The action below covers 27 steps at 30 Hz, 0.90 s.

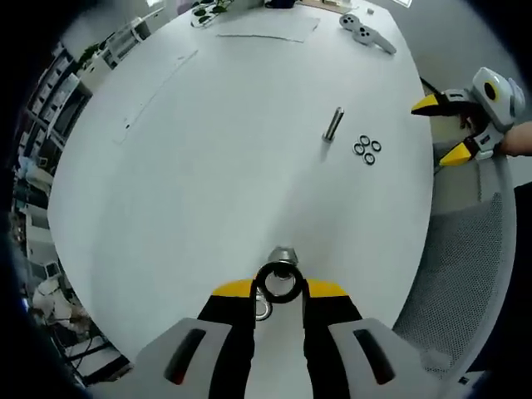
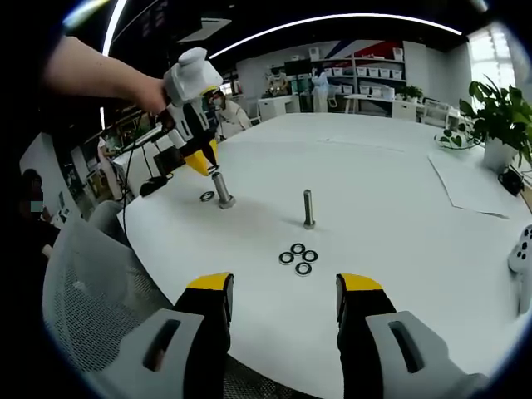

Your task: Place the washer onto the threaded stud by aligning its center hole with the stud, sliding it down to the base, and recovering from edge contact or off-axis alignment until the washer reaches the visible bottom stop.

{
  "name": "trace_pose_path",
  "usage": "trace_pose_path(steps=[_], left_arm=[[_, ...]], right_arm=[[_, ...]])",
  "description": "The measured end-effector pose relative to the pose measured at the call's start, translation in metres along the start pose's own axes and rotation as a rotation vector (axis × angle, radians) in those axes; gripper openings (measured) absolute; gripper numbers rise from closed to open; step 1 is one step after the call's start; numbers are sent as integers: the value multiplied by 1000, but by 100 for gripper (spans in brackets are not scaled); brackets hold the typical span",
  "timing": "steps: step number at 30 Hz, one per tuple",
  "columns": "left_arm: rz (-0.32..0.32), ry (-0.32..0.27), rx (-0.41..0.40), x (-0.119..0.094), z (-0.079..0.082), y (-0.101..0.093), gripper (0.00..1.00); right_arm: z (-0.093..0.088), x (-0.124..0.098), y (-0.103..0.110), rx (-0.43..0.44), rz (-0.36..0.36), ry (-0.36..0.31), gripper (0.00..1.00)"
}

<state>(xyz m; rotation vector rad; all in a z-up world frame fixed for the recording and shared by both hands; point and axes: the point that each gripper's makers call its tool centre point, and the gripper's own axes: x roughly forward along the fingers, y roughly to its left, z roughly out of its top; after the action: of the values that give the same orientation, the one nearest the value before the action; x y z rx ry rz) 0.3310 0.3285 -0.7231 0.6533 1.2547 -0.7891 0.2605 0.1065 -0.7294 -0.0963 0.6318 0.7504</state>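
We see a white round table (image 2: 399, 191). On it stand two threaded studs (image 2: 308, 208) (image 2: 222, 189), well apart, with a loose washer (image 2: 207, 196) beside one, four washers (image 2: 298, 258) clustered together, papers (image 2: 478, 187), and a potted plant (image 2: 499, 125).

The left tongs (image 1: 279, 288) pinch a dark washer (image 1: 278, 282) just above a stud (image 1: 283, 255) on the white worktop (image 1: 208, 166). Farther off stand a second stud (image 1: 333, 124) and four washers (image 1: 366, 149). The right tongs (image 1: 445, 129) hover past the worktop's edge.
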Motion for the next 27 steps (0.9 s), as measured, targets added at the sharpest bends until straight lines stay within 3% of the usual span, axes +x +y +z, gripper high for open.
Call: trace_pose_path(steps=[15,27], left_arm=[[-10,27,41,10,3,-3,19],[-22,53,52,29,0,-4,19]], right_arm=[[0,0,0,-1,-2,3,52],[-1,0,-1,-1,-5,7,52]])
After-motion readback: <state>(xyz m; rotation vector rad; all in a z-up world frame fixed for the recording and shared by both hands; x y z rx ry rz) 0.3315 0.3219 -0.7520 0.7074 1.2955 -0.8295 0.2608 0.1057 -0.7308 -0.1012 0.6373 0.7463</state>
